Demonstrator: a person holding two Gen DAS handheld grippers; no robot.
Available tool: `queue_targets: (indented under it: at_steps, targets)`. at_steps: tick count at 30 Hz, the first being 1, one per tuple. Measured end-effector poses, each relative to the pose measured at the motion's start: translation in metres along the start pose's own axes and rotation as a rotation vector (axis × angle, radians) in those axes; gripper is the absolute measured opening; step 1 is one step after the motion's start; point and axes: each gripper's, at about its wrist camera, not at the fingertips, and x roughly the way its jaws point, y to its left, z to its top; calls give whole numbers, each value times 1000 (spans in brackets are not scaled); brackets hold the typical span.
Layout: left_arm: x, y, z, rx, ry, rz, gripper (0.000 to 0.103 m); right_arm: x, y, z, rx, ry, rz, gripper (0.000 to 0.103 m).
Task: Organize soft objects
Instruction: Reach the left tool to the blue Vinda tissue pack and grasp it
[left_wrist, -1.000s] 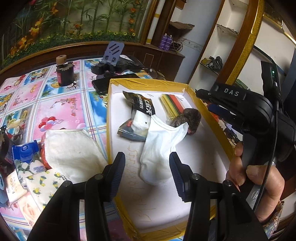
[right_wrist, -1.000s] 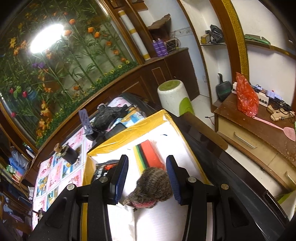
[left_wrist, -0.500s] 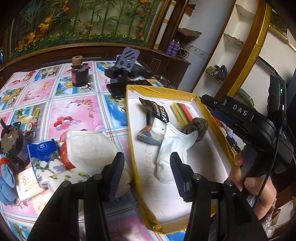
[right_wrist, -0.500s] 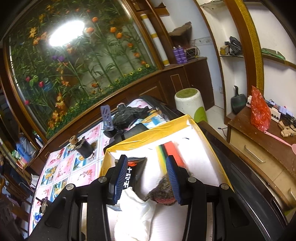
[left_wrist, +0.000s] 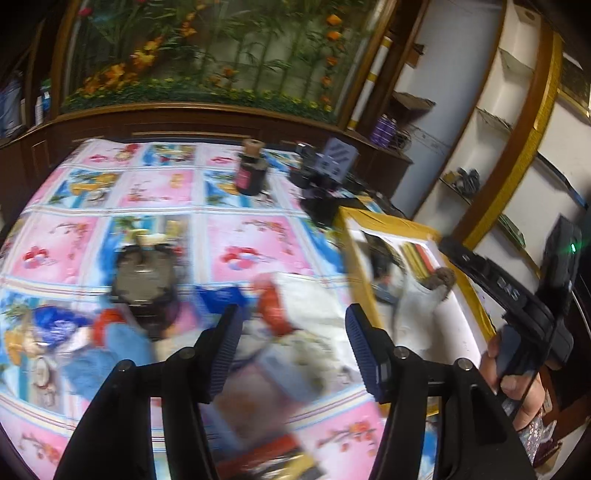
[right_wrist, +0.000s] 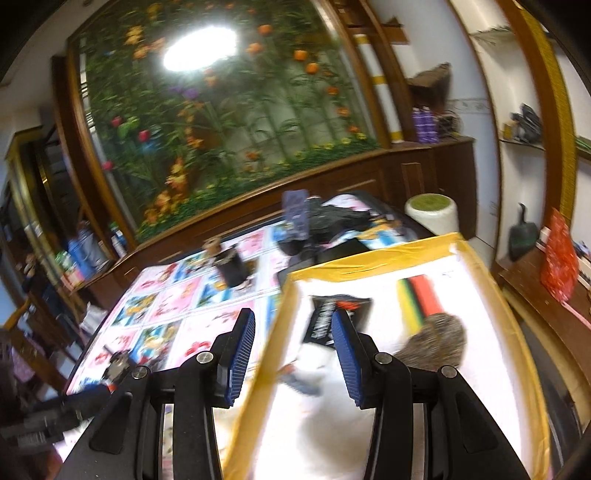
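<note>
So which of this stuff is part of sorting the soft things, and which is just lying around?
Part of the job:
yellow-edged tray
white sock
brown knitted piece
white cloth

Lying about:
dark jar
phone stand
coloured strips
black packet

A large floral mural of orange flowers and green stems (right_wrist: 229, 122) is seen across the upper centre of the frame, with a bright oval glare (right_wrist: 199, 48) at its top. Dark wooden panelling (right_wrist: 332, 181) is set beneath it. White recessed shelves framed in gold-trimmed wood (left_wrist: 517, 122) are seen at the right.
</note>
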Motion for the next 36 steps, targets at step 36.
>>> queue_targets:
  at_steps: [36]
  targets:
    - [26,185,-2,-128,207,458,79,3,135,-90,-383,236,429,79]
